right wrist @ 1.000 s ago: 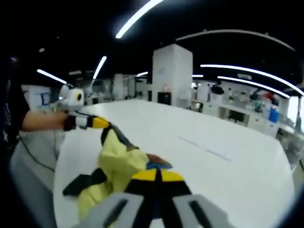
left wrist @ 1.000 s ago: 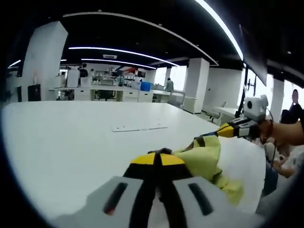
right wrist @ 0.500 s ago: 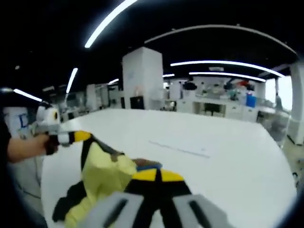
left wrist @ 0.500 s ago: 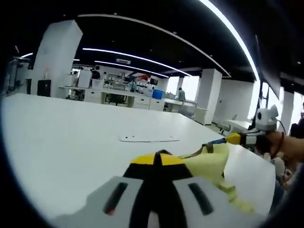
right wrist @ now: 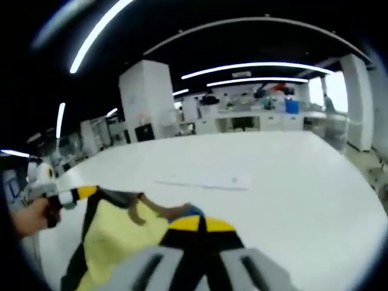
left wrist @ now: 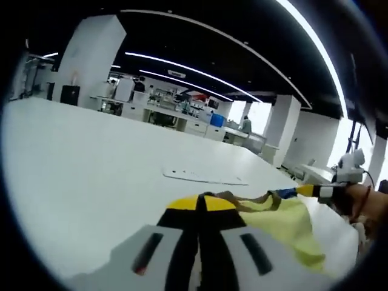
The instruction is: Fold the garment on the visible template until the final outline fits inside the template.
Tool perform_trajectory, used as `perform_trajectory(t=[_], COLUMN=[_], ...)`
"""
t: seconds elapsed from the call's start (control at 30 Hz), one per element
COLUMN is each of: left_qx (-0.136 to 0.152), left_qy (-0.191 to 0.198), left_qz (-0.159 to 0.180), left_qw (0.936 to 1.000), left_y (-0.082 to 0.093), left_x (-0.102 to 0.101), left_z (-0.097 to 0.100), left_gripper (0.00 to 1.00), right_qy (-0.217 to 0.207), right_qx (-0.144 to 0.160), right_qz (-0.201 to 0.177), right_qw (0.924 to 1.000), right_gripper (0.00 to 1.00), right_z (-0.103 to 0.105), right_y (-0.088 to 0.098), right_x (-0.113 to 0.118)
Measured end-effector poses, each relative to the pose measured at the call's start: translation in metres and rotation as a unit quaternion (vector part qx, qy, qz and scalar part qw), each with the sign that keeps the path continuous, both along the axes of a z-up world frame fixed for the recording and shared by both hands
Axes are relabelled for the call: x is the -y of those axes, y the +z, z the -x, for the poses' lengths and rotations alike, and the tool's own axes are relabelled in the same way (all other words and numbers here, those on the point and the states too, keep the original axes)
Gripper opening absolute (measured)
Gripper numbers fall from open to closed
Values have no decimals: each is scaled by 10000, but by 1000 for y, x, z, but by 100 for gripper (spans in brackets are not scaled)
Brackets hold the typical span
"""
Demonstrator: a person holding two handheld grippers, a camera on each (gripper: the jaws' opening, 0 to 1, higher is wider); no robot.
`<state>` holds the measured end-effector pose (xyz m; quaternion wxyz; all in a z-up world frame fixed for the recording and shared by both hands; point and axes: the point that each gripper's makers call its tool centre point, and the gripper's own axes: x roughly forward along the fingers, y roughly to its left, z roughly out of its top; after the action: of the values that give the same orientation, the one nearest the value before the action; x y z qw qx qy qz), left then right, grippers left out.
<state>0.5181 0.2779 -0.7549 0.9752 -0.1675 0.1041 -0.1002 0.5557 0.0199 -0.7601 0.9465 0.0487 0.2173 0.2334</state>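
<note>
- Now, in the left gripper view, the left gripper has its yellow-tipped jaws pressed together on an edge of the yellow garment, which spreads away to the right above the white table
- Across that same view, the right gripper comes in from the right, its yellow tip touching the far edge of the cloth, with a person's hand behind it
- Between the two grippers the garment hangs stretched and lifted, a dark trim running along its upper edge
- Farther out on the table lies a thin flat white template, well apart from the garment
- Seen from the right gripper view, the right gripper is likewise clamped on the garment, its jaws meeting with no gap, a blue and brown patch of cloth just at the tips
- On the left of that view the left gripper pinches the opposite corner, held by a hand
- Black trim shows along the garment's lower left side
- Beyond the cloth the template lies flat on the table, apart from the garment
- Behind the table stand white pillars and benches, under long ceiling light strips
</note>
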Motion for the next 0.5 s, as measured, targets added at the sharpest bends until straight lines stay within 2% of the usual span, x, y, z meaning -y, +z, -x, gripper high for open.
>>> perform_trajectory(t=[0.03, 0.1, 0.23, 0.3, 0.5], left_qx=[-63, -160, -323, -443, -573], left_qy=[18, 60, 129, 144, 124], left_qz=[94, 217, 250, 152, -95], left_qw=[9999, 9996, 9991, 9988, 9982], left_y=[-6, -16, -32, -42, -53], left_x=[0, 0, -4, -7, -9], left_z=[-3, -8, -16, -20, -20], left_gripper=[0, 0, 0, 0, 0], right_qy=[-40, -90, -158, -176, -209], right_qx=[-51, -145, -313, -383, -431], right_qz=[13, 44, -19, 50, 141], right_qw=[10000, 9998, 9994, 9991, 9988], right_gripper=[0, 0, 0, 0, 0], right_z=[-9, -13, -22, -22, -25], right_y=[-7, -15, -32, -39, -50], right_x=[-1, -1, -4, -4, -2])
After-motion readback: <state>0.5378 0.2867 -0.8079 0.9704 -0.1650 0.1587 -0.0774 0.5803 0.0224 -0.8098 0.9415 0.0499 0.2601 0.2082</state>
